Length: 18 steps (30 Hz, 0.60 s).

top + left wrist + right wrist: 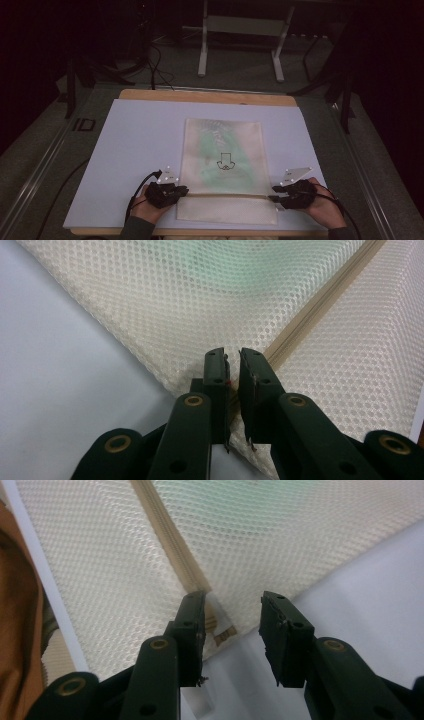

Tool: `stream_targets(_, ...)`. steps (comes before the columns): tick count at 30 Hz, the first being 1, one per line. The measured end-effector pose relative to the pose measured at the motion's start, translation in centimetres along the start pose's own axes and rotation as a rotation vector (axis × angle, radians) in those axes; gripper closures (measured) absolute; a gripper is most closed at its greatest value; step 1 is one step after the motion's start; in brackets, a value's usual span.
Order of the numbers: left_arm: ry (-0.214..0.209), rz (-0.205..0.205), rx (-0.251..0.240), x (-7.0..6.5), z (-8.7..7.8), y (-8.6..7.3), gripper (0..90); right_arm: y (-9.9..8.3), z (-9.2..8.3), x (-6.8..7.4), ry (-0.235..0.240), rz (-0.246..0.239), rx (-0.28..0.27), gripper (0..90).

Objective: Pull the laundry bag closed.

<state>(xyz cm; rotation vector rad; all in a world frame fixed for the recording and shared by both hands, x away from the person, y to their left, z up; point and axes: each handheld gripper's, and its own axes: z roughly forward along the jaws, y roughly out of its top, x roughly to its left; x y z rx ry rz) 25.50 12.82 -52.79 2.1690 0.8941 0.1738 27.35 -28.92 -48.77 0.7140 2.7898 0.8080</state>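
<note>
A cream mesh bag [223,135] with something pale green inside lies flat on the pale sheet [140,140]. A tan zipper [225,195] runs across its near end. My left gripper [183,190] is at the bag's left edge by the zipper. In the left gripper view, my left gripper [234,359] has its jaws nearly together, pinching the mesh bag [200,300] where the zipper [320,305] ends. My right gripper [274,193] is at the bag's right edge. In the right gripper view, my right gripper [232,600] stands open around the zipper's end tab [220,626], the zipper [167,535] running away from it.
The sheet covers a wooden board [210,96] whose edge shows at the back and front. A white metal frame [240,30] stands on the floor beyond the table. Cables [155,65] trail on the floor at back left. Dark rails flank the table.
</note>
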Motion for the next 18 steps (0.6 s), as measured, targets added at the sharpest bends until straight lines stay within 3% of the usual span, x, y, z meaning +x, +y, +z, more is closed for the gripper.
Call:
stream_targets(10, 0.034, -0.01, -0.049, 0.2, -0.6, 0.0, 80.8, -0.5, -0.6, -0.7, -0.039, 0.044, -0.034, 59.9)
stream_targets(17, 0.111, -0.041, -0.066, 0.8, -1.1, -0.2, 80.0, -1.0, -0.6, -1.2, -0.056, 0.074, -0.047, 57.9)
stream_targets(18, 0.145, -0.056, -0.062, 1.3, -1.3, -0.3, 80.0, -1.1, -0.5, -1.3, -0.056, 0.077, -0.047, 57.8)
